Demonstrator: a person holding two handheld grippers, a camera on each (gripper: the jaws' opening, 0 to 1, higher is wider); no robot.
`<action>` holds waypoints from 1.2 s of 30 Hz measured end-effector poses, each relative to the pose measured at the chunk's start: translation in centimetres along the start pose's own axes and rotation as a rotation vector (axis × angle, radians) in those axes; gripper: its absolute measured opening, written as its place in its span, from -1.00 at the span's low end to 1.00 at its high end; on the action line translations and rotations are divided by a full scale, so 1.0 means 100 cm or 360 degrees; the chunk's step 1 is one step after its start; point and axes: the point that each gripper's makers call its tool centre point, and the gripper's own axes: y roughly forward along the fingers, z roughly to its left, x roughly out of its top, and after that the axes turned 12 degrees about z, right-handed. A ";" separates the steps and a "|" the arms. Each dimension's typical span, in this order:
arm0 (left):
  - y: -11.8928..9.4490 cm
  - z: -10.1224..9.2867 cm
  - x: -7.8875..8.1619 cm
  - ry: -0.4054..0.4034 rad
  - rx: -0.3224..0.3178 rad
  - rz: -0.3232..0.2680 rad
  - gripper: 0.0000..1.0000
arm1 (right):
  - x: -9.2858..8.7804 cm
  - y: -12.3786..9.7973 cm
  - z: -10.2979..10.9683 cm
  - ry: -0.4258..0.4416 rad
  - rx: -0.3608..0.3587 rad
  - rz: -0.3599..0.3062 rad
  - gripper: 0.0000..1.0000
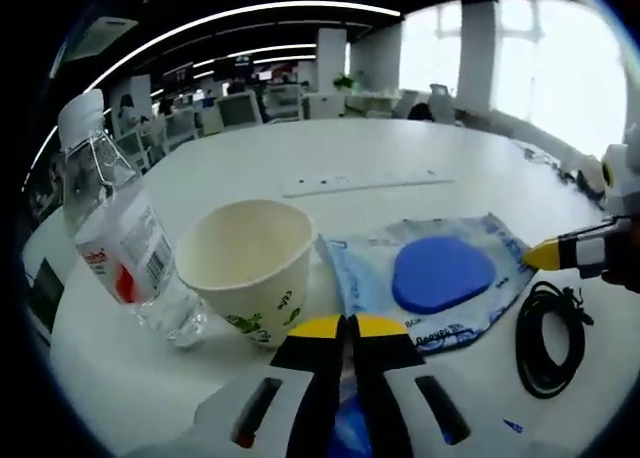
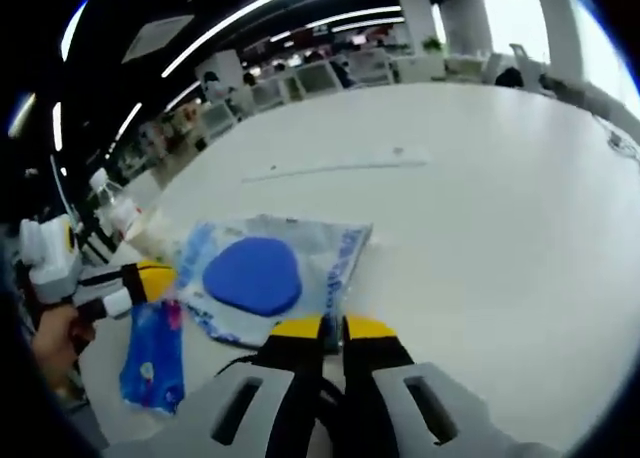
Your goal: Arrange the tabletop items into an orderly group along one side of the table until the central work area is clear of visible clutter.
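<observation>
The paper cup (image 1: 248, 263) stands empty beside a tilted water bottle (image 1: 115, 233) and a blue-disc packet (image 1: 430, 278); both grippers' jaws are pressed together, grasping nothing.

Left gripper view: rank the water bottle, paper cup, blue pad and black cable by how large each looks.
1. Water bottle and paper cup: too alike to split, and both sit nearest the camera.
2. Blue pad, on its plastic packet.
3. Black cable coil, thin, similar in spread to the pad.
</observation>
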 end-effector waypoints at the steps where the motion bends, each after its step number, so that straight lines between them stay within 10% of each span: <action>1: -0.001 0.000 0.000 0.0021 0.0011 -0.0004 -0.86 | 0.000 0.000 0.001 0.0006 0.0007 -0.0006 -0.86; 17: -0.026 -0.006 -0.001 0.0141 -0.0071 0.0028 -0.30 | 0.006 -0.026 0.007 0.0040 -0.0075 -0.0088 0.02; 36: -0.071 -0.016 0.002 0.0286 -0.0348 -0.0112 0.42 | -0.027 -0.074 0.052 -0.0052 -0.0056 -0.0030 0.88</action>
